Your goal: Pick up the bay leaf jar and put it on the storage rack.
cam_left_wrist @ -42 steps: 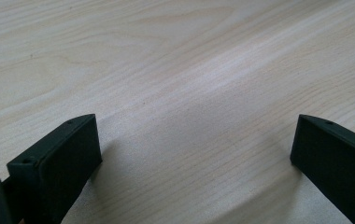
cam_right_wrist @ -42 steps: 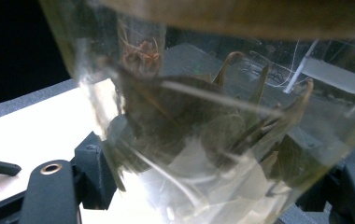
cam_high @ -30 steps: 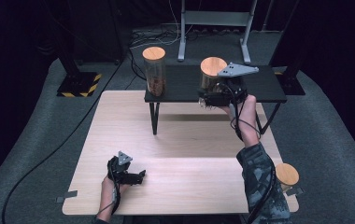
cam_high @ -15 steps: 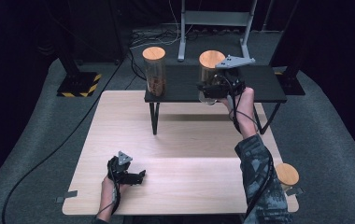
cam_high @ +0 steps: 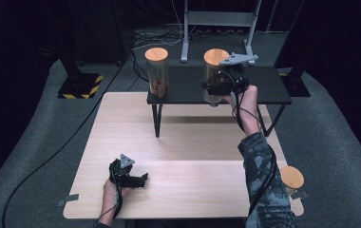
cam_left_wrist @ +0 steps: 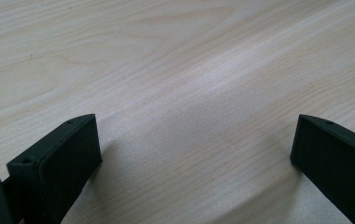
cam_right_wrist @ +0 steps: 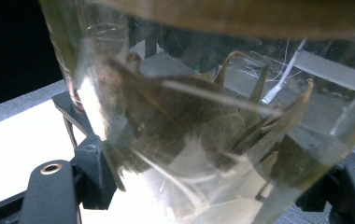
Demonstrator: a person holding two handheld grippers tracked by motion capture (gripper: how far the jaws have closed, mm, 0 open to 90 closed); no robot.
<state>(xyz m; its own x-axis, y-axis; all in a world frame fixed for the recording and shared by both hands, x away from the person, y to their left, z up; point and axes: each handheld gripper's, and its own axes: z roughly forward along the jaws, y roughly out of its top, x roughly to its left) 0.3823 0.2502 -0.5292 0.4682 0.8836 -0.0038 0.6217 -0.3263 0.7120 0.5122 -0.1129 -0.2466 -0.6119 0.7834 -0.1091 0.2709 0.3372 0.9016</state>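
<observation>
Beside held jar (cam_high: 215, 76): second jar (cam_high: 157, 71) (well apart), shelf (cam_high: 264, 88).

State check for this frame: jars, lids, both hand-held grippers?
Right jar: lidded, tilted, gripped at the black shelf's front edge.
Left jar: upright on shelf, lidded, partly filled.
Third jar: lidded, beside the table's right corner.
Right hand-held gripper: shut on right jar.
Left hand-held gripper: open, empty, on table.

Light wooden table (cam_high: 188, 142) under a small black shelf (cam_high: 273, 88) with one cork-lidded jar (cam_high: 157, 71).
</observation>
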